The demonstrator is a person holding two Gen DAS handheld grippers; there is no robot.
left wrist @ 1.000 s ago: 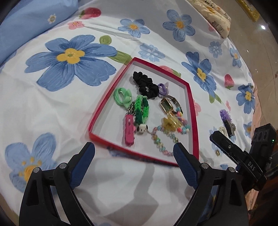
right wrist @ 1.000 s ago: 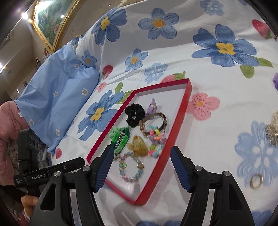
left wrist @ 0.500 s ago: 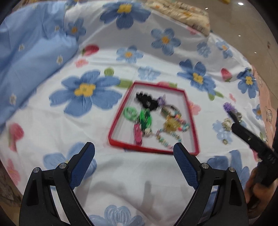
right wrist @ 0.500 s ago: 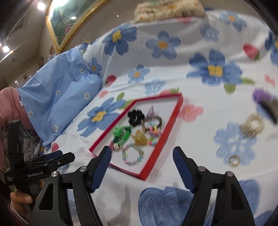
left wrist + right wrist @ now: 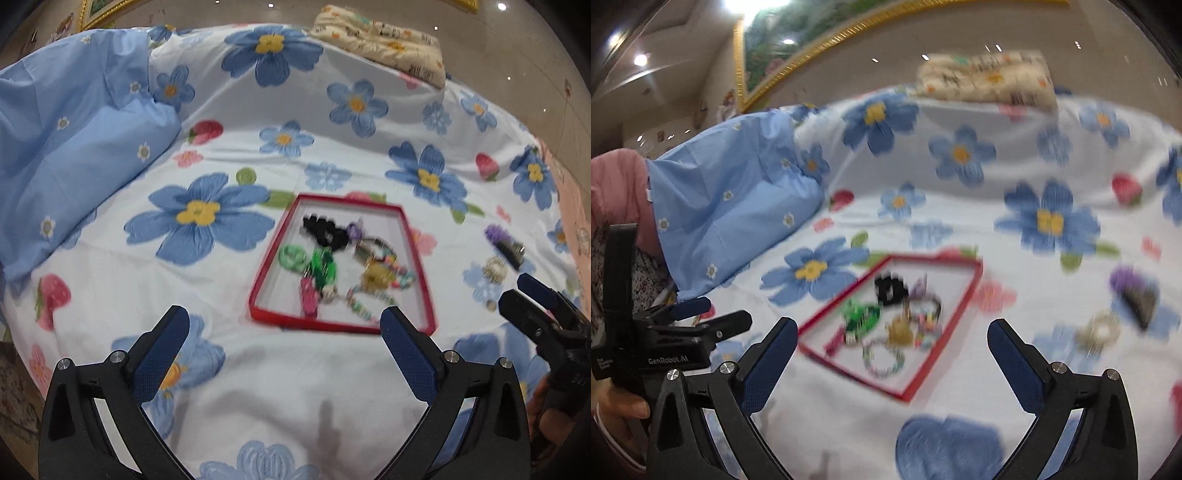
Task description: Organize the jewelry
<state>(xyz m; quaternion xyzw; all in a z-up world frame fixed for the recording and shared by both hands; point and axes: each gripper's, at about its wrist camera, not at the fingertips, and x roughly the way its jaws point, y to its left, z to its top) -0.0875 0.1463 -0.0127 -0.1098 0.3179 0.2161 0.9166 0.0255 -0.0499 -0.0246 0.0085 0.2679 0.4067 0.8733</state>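
A white bedsheet printed with large blue flowers and red strawberries point(image 5: 295, 376) fills most of both views, and a plain light-blue pillow dotted with small white flowers point(image 5: 74, 147) is seen at the upper left of the left wrist view. A cream patterned cushion point(image 5: 380, 37) lies at the top edge of that view, against the wall. A shallow rectangular red-rimmed tray with a white floor point(image 5: 421, 273) is set on the sheet just right of centre in the left wrist view and at lower centre in the right wrist view point(image 5: 945, 354). Inside it a black fabric scrunchie point(image 5: 325, 232), a green woven band point(image 5: 323, 267), a round light-green hair tie point(image 5: 291, 256), a pink hair clip point(image 5: 308, 299), a yellow claw clip point(image 5: 376, 277) and a pastel beaded bracelet point(image 5: 360, 301) are gathered, blurred and partly overlapping. Outside the tray, at the right of the left wrist view, a purple-and-black hair clip point(image 5: 504, 242), a pale beaded ring-shaped bracelet point(image 5: 495, 267) and a small metal ring point(image 5: 490, 305) are left on the sheet. The left gripper point(image 5: 284, 326) is held above the sheet in the lower part of its view, its jaws having just been opening and now spread wide with nothing between them. The right gripper point(image 5: 892, 339) is likewise held over the sheet, its jaws having just been opening, wide apart and empty.
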